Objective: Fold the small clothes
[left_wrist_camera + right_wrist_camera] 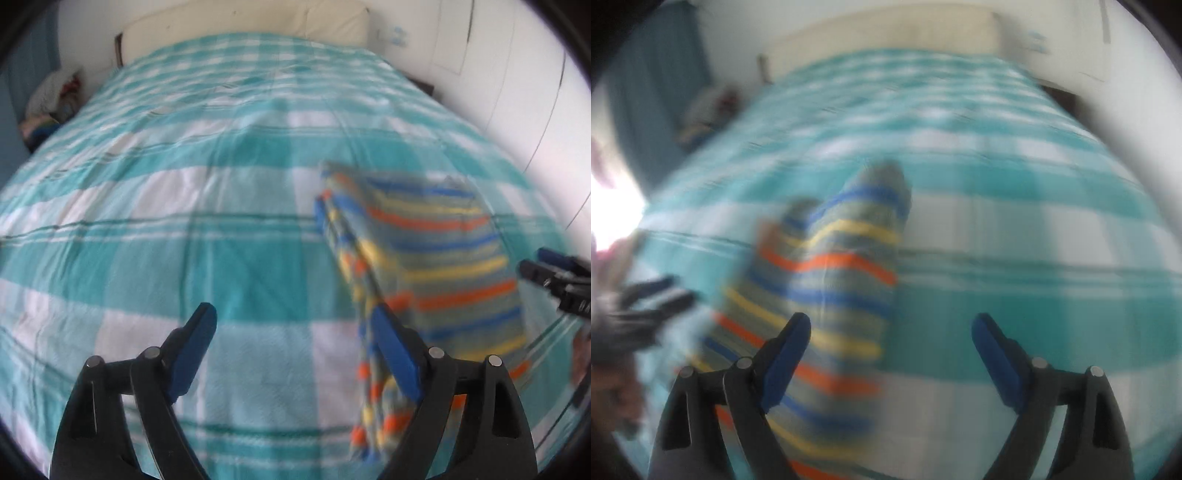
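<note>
A small garment (436, 258) with blue, orange and yellow stripes lies folded on the teal-and-white checked bedspread (184, 192). My left gripper (295, 325) hovers open just left of the garment. Its right finger (395, 350) overlaps the garment's near left edge, and only bedspread shows between the pads. My right gripper (554, 277) reaches in from the right edge beside the cloth. In the blurred right wrist view the striped garment (834, 273) lies at lower left. My right gripper (890, 325) stands open above its right part, pads not pressing. The left gripper (653, 299) shows at far left.
A cream headboard (251, 26) closes off the far end of the bed. A pile of clothes (55, 96) sits beside the bed at the far left, in front of a blue curtain (653, 81). White panels (517, 74) run along the right side.
</note>
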`<state>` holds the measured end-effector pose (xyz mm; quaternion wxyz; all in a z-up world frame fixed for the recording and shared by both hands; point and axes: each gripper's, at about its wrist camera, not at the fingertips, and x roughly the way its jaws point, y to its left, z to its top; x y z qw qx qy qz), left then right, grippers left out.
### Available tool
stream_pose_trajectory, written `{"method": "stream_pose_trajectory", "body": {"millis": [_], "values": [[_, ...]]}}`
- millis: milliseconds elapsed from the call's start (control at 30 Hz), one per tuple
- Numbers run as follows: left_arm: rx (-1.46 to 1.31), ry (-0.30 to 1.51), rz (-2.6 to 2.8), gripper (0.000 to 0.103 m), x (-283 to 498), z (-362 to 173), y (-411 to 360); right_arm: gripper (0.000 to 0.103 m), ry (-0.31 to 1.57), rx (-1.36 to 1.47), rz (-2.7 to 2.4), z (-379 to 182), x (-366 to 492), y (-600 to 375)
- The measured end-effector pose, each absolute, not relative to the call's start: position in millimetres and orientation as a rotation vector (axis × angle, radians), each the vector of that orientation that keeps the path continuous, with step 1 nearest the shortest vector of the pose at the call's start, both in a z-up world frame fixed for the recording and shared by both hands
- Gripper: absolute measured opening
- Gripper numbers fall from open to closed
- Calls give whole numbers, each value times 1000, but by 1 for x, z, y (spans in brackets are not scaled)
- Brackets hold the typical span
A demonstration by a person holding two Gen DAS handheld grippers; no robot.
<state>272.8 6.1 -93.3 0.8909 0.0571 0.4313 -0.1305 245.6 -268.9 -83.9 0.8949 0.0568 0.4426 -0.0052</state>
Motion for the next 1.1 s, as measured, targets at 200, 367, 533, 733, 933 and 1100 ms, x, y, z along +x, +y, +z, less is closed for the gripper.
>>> {"method": "stream_pose_trajectory", "body": {"millis": [200, 367, 533, 733, 933, 1100], "values": [[234, 694, -171, 100, 182, -61, 9, 92, 859, 60, -34, -74, 154, -284], [96, 714, -150, 101, 131, -18, 22, 94, 768, 17, 61, -32, 100, -256], [71, 691, -35, 101, 85, 5, 24, 96, 731, -30, 117, -3, 53, -218], [117, 705, 18, 102, 40, 12, 17, 99, 775, 25, 128, 2, 8, -203], [147, 750, -17, 102, 15, 9, 12, 102, 791, -15, 85, 11, -24, -191], [127, 770, -59, 103, 4, 9, 9, 102, 790, -50, 72, 16, -36, -181]]}}
